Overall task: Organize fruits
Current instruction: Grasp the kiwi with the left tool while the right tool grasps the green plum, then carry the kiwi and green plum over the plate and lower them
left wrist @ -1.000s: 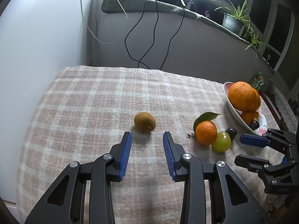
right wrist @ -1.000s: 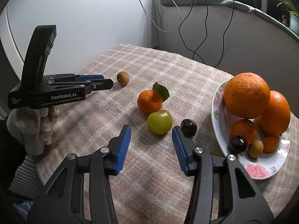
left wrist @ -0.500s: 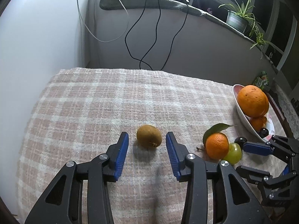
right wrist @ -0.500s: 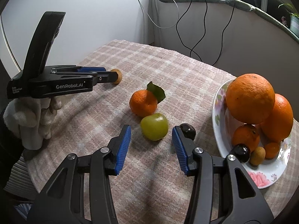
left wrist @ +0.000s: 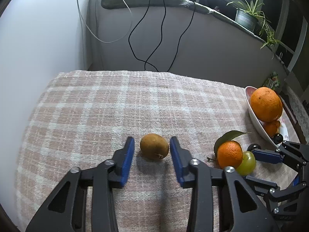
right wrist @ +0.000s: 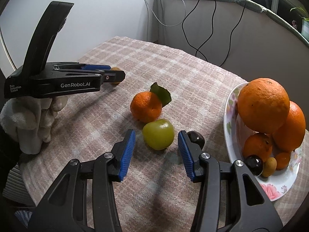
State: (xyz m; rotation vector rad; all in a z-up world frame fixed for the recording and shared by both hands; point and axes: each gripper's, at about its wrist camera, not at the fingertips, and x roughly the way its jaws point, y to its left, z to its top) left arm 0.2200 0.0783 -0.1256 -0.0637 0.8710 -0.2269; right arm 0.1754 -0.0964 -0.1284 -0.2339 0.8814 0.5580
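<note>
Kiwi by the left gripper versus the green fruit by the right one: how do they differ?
The kiwi is brown, matte and egg-shaped; the green fruit is yellow-green, glossy and rounder. The kiwi lies alone on the checked cloth; the green fruit sits against the leafy tangerine. Both rest on the cloth between blue pads: the left gripper is closing, the right gripper open.

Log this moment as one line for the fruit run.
left gripper: closing around kiwi, pads not pressing | right gripper: open around green fruit | bowl: holds oranges
</note>
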